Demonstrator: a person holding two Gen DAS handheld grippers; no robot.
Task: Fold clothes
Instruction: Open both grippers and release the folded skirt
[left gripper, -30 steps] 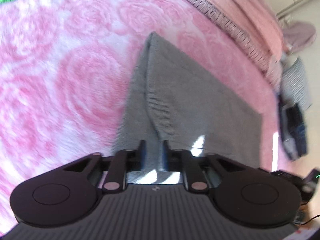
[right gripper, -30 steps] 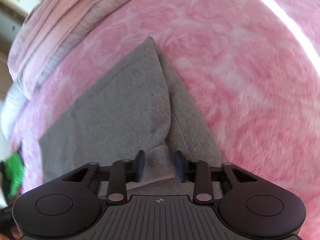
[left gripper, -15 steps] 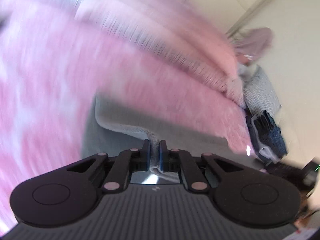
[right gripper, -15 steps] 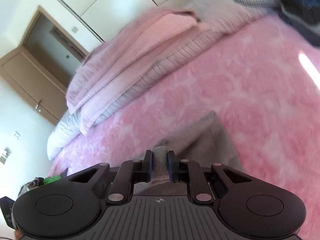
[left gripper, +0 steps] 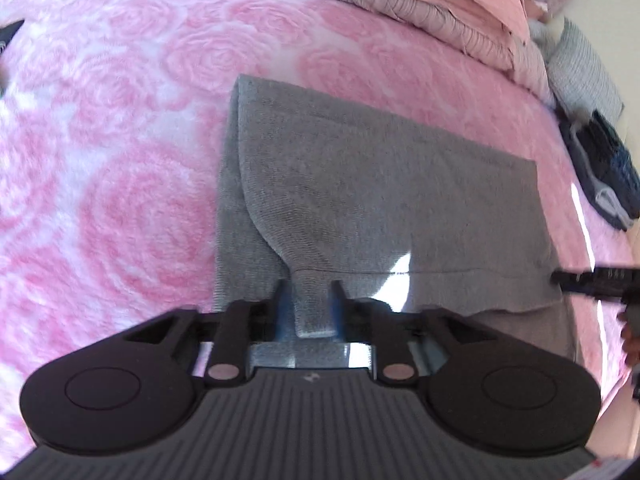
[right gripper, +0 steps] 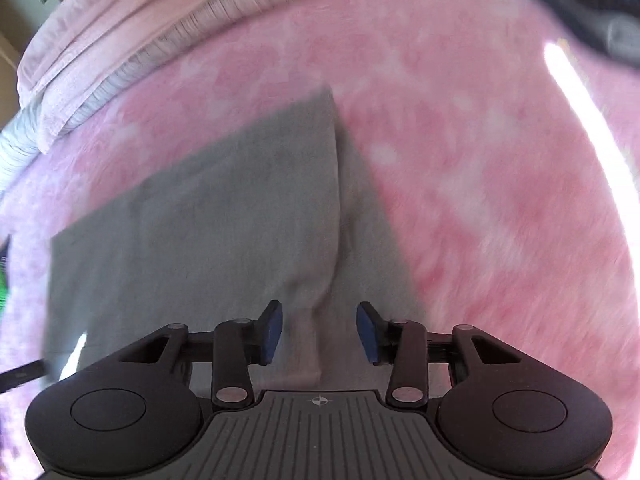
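From my seat the right wrist view is smeared — the pink blanket (right gripper: 480,184) loses its rose pattern and the grey garment (right gripper: 208,216) its knit. Its near hem disappears under the right gripper (right gripper: 319,330) body. A dark pile (right gripper: 592,12) is cut off at the top corner — I can't name it. In the left view, dark folded things (left gripper: 612,168) run off the right edge.

My grey knit garment (left gripper: 384,184) lies folded flat on the pink rose-patterned blanket (left gripper: 120,160), both sleeves laid in across its body, ribbed cuffs (left gripper: 314,304) pointing toward me at the near hem
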